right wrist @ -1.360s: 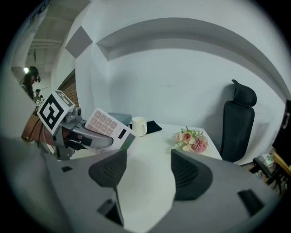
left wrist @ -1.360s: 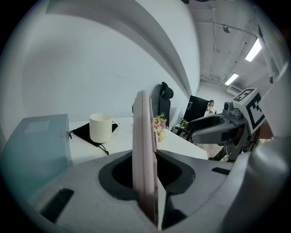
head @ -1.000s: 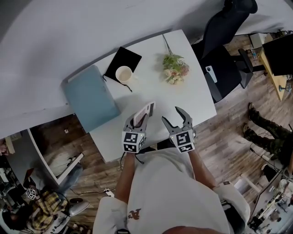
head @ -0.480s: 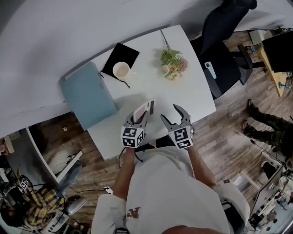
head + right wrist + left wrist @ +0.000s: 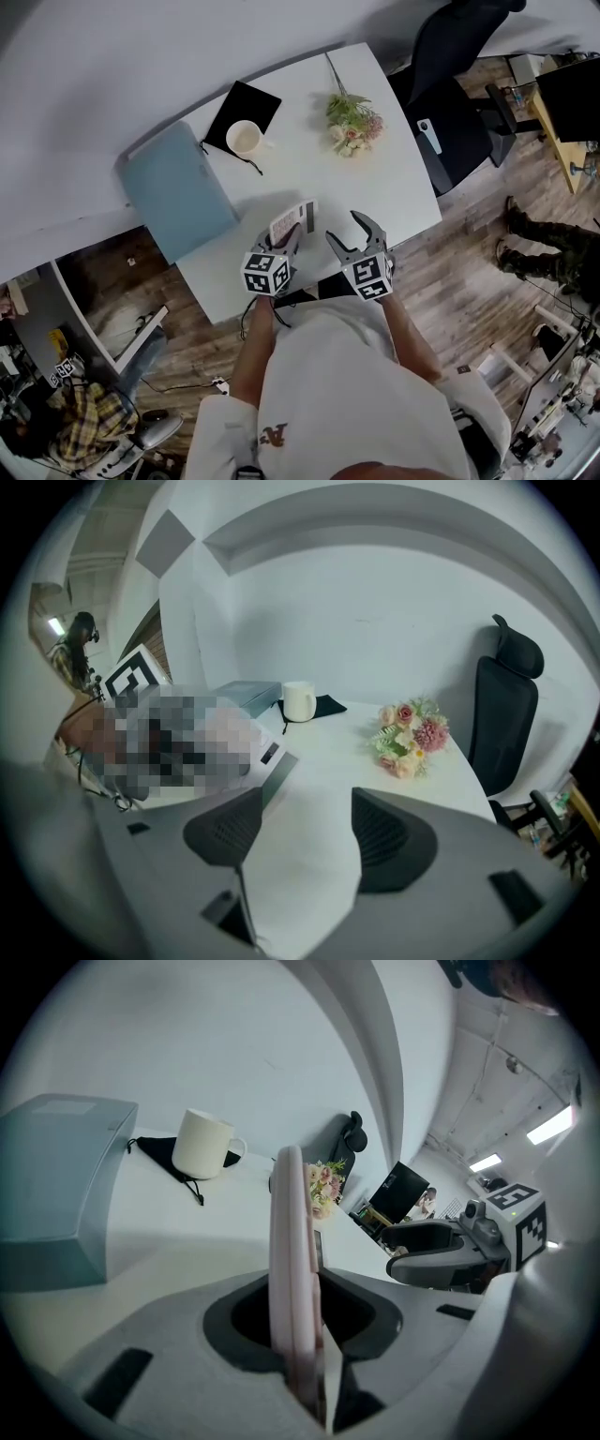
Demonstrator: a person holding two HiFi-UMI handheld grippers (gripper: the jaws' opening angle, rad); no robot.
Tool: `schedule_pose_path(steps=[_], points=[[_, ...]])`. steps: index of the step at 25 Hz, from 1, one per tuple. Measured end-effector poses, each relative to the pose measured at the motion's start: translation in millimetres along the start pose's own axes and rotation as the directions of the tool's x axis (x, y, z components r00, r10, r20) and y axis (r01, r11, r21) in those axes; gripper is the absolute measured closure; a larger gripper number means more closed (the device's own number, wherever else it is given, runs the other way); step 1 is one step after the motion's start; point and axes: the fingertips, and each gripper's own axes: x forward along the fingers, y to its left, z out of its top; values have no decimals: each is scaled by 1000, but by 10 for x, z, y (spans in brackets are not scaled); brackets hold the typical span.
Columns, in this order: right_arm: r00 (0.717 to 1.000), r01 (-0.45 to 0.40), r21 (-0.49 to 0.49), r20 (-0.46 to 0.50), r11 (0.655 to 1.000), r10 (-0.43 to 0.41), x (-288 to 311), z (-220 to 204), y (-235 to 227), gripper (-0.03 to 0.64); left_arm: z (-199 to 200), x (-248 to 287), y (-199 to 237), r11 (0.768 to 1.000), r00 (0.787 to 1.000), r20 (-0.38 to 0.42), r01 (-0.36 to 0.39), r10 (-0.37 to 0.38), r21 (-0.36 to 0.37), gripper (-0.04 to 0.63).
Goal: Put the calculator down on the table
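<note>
Head view with both gripper views; places are given from the mug (image 5: 246, 138). My left gripper (image 5: 284, 246) is clamped on the pink calculator (image 5: 292, 221), which stands out past the jaw tips. The left gripper view shows it edge-on and upright, its long edge pinched between the pads. The calculator hangs over the white table (image 5: 375, 187), well apart from the mug, on the side nearer me and slightly to the mug's right. Whether its far end touches the tabletop cannot be told from any view. My right gripper (image 5: 343, 229) lies farther to the mug's right than the calculator and equally near me. Its jaws stand wide apart, with only bare tabletop seen between them. The mug itself rests on a black pouch (image 5: 251, 105), whose drawstring trails from the mug toward me. A pale blue box (image 5: 178, 192) lies to the mug's left and nearer me, close beside it. A small bunch of flowers (image 5: 353, 122) lies to the mug's right, at about the same depth on the table. A black chair (image 5: 450, 94) stands beyond the flowers, farther still to the mug's right, off the table's edge.
</note>
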Motion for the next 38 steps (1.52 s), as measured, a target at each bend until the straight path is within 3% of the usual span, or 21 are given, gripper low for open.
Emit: schedule_pose_path(steps=[7,19,38], points=[[1000,-5,3,-12,1000,5,20,-61,60,316,-60,39,65,998,1000,-24,2,-3,-64,487],[1000,-3,8,-14,1000,3,22,-64,116,316,-65,103,182,997,996,-57,-71,69,-28,455],[1000,-3,9,-25,1000,3,91,-76,185,321,-28,76,339,989,991,-8,-130,131,67,377]])
